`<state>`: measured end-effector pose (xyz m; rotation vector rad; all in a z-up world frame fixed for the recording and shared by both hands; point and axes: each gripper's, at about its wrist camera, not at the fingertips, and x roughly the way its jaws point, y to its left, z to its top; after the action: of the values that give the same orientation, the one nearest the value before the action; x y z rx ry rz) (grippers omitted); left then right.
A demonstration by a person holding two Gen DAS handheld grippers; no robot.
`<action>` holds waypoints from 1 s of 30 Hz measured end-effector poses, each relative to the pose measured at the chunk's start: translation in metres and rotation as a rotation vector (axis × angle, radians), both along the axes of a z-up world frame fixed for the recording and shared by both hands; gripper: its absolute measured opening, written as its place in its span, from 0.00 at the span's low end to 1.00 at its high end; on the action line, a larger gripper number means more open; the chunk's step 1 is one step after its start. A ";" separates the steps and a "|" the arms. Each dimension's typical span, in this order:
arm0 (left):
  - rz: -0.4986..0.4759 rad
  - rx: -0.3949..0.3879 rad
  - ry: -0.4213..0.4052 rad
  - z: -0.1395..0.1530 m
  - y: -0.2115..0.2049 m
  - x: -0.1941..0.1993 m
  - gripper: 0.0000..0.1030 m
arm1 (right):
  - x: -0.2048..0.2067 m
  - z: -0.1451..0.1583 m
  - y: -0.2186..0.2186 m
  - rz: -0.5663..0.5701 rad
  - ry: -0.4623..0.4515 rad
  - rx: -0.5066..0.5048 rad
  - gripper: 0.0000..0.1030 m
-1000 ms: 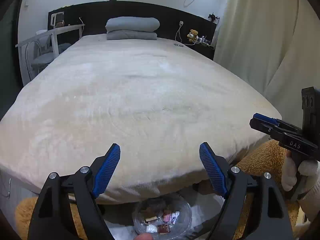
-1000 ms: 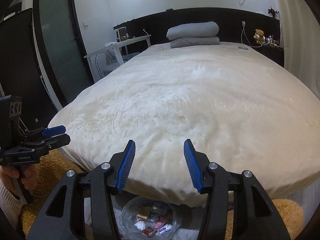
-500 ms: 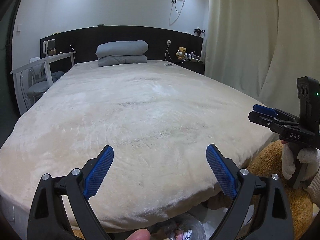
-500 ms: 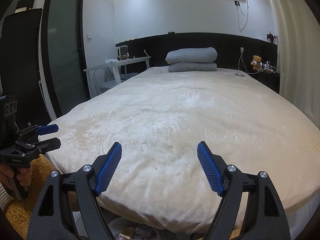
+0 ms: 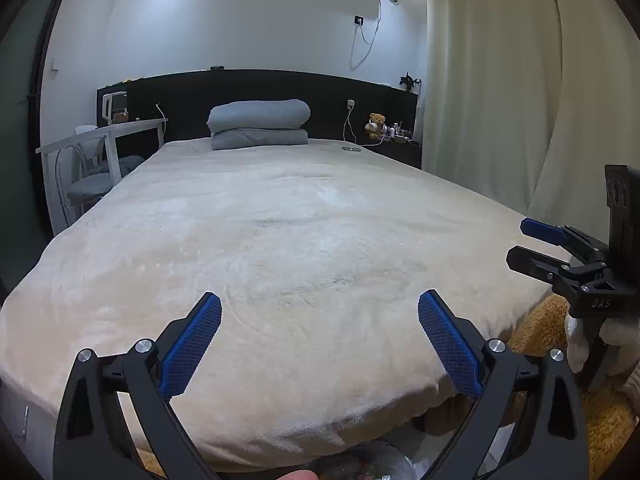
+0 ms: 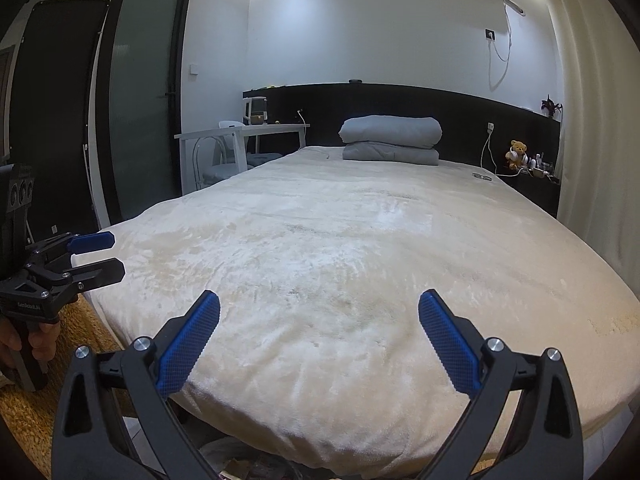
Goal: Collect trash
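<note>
both my left gripper [image 5: 319, 342] and right gripper [image 6: 319, 340] are opening wide with nothing between the pads, and i've tilted up so the clear bowl [image 5: 372, 465] of wrappers barely peeks under the bed [image 5: 300, 240], looks like collecting's done.

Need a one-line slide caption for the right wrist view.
Right gripper jaws opening, empty, above the cream bed blanket; left gripper alongside.

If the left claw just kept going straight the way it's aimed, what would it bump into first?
Most likely the cream blanket covering the bed. The left gripper, its jaws opening with nothing between them, points slightly downward over the bed's foot end; nothing else shows in that line, though depth is hard to judge.
</note>
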<state>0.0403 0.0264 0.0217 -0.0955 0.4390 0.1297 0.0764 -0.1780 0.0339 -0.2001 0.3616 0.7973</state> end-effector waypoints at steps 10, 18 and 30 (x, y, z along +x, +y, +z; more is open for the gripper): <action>-0.004 0.009 0.004 -0.001 -0.002 -0.001 0.94 | -0.001 -0.001 0.003 -0.003 -0.004 -0.011 0.96; -0.006 0.010 0.008 0.000 -0.002 -0.001 0.94 | -0.001 -0.002 0.002 -0.006 -0.004 -0.014 0.96; -0.006 0.010 0.010 0.000 -0.003 -0.001 0.94 | 0.000 -0.004 0.001 -0.006 -0.009 -0.026 0.96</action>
<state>0.0396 0.0239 0.0214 -0.0838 0.4487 0.1264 0.0760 -0.1766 0.0299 -0.2265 0.3645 0.7858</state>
